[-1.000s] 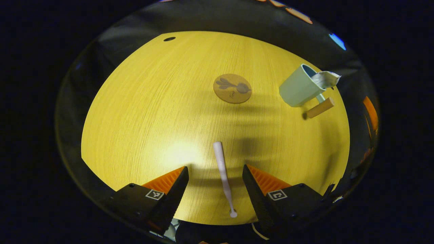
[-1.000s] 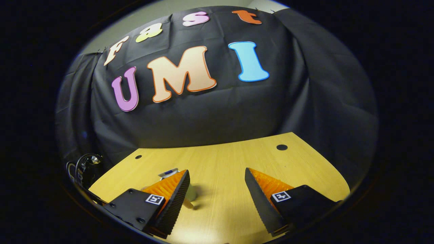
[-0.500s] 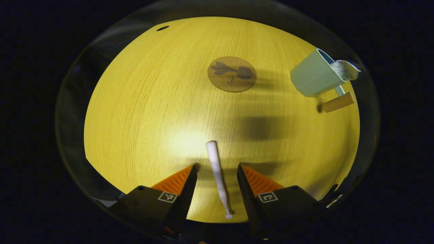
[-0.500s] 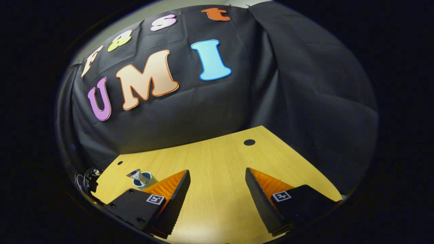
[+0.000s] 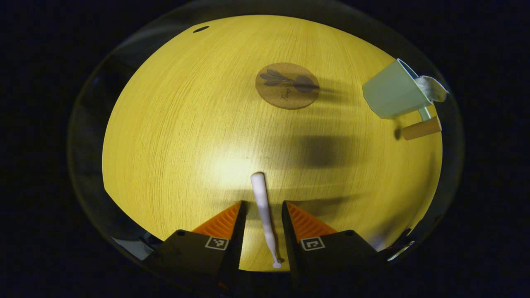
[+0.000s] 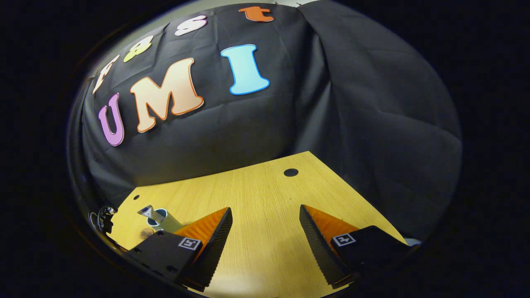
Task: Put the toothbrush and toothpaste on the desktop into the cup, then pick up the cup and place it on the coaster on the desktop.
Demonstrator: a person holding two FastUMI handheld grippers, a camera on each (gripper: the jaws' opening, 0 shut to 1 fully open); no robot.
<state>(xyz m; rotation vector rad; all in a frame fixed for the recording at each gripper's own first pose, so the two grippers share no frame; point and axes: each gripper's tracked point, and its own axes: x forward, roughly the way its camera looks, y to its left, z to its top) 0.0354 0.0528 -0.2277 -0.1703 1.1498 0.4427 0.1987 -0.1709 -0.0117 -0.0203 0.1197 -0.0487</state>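
Left gripper view: my left gripper (image 5: 262, 215) straddles the white toothbrush (image 5: 263, 213) lying near the desktop's (image 5: 174, 124) near edge, jaws narrowed, not yet pinching. I should pinch it squarely mid-handle. My right gripper (image 6: 265, 225) hovers spread wide, holding nothing.

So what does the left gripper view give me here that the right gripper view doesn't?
Left gripper view: the toothbrush lying between the left gripper's narrowed fingers, and the coaster.
Right gripper view: the right gripper, open over bare desktop, and the booth's black cloth wall.
Both: the cup with the toothpaste already in it.
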